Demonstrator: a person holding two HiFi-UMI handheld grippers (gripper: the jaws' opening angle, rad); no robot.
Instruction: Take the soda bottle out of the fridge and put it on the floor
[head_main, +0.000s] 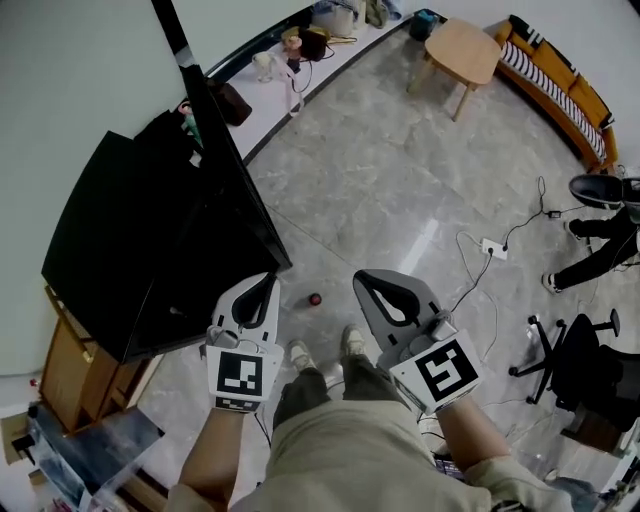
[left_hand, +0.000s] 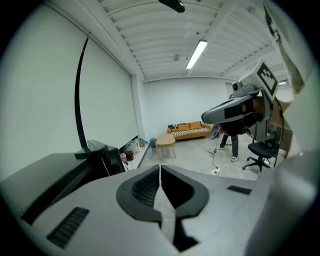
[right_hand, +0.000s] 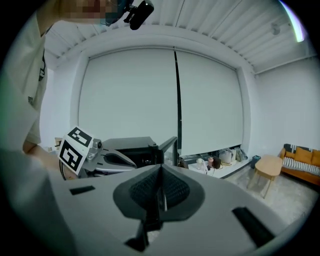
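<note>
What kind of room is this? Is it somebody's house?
Probably an office or lab lounge, not a home: a rolling office chair, an orange sofa beside a small wooden table, and a power strip lying on the shiny floor.

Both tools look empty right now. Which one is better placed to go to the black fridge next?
Left. The left tool, shut and empty, hangs right beside the black fridge. The right tool, also shut and empty, is farther off, on the other side of the person's body.
</note>
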